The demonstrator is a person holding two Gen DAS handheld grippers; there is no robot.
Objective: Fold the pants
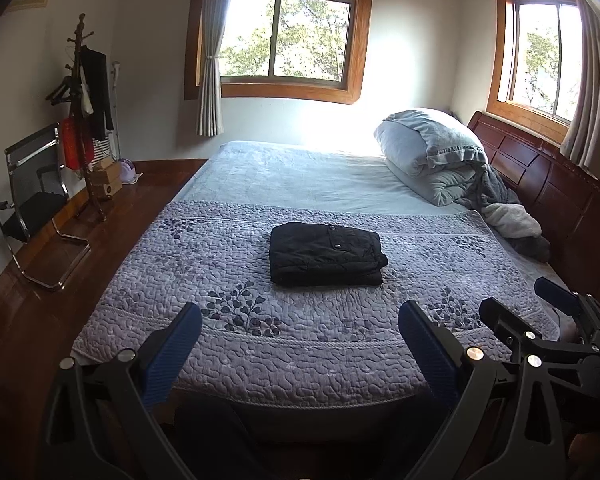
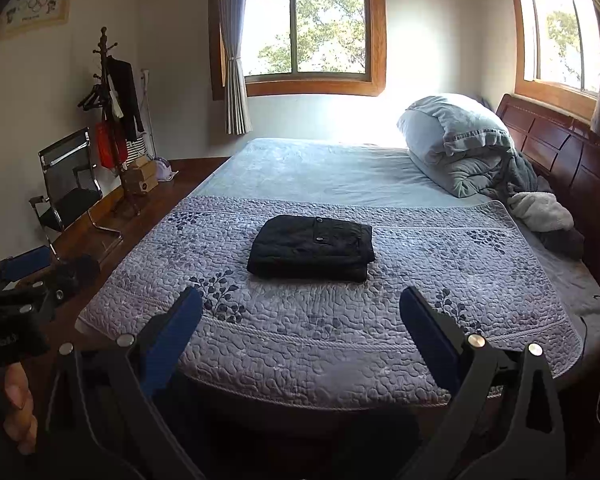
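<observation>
Seemingly the pants (image 1: 326, 254) are folded on the bed (image 1: 260, 344); both grippers (image 1: 300, 336) (image 2: 300, 320) are held spread, empty; nothing is left.

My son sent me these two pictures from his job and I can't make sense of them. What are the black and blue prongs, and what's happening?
No robot here: a person holds a two-finger claw in each hand, each carrying a wide-angle camera. One picture looks along the left claw, the other along the right claw. Both are open, holding nothing, at the foot of the bed. Black pants lie folded on the quilt, touched by neither claw. A pillow sits by the headboard.
</observation>
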